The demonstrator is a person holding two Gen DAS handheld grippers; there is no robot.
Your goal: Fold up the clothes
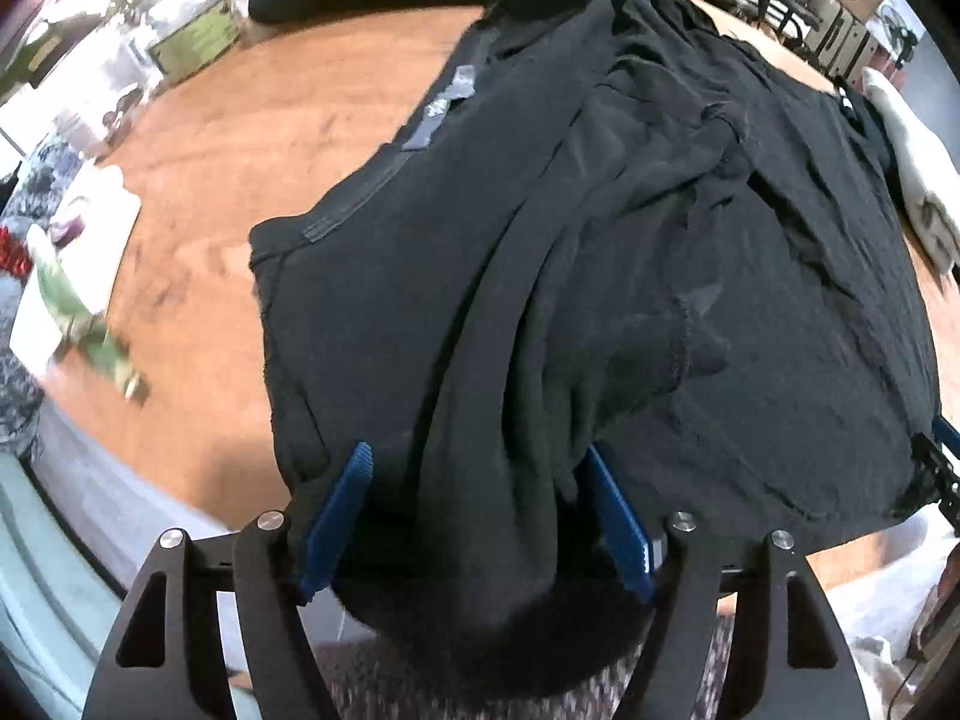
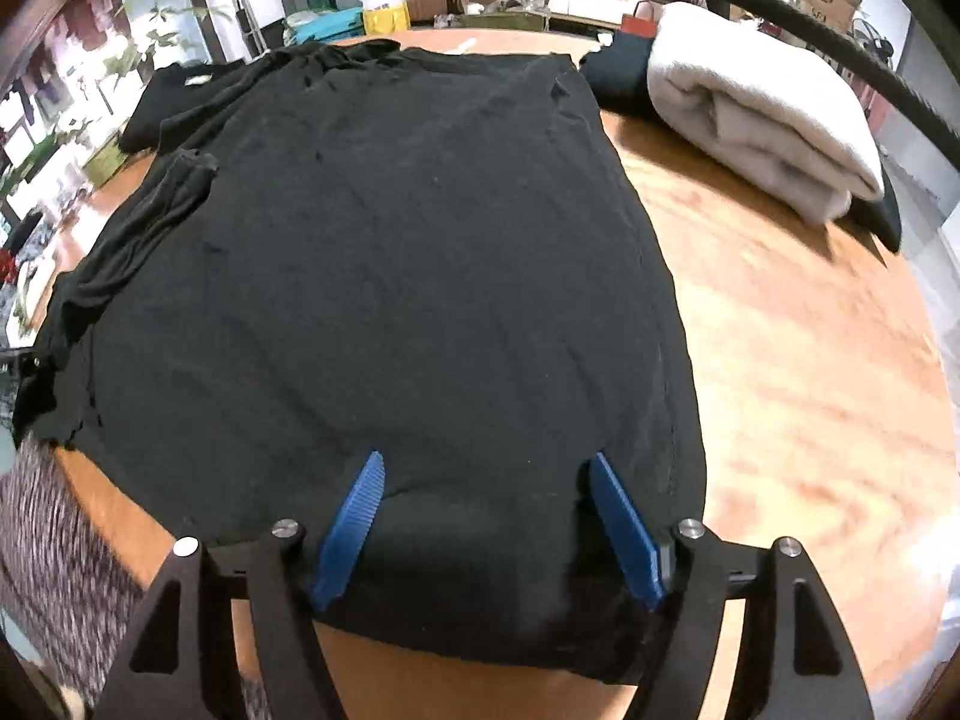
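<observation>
Currently my left gripper (image 1: 477, 516) and right gripper (image 2: 486, 525) both have jaws spread around the near hem of the black shirt (image 2: 384, 276) lying ahead on the counter (image 2: 810, 360); clamp both evenly before lifting.

Bare wooden table (image 2: 798, 360) right of the black shirt (image 2: 384, 276); folded cream towel (image 2: 762, 114) behind, seemingly touching nothing.

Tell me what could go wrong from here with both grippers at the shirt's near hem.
1. The left gripper has a thick bunched wad of the black shirt between wide-open fingers; closing may catch uneven layers and skew the fold.
2. The right gripper is open too, so lifting now would likely drop the hem.
</observation>
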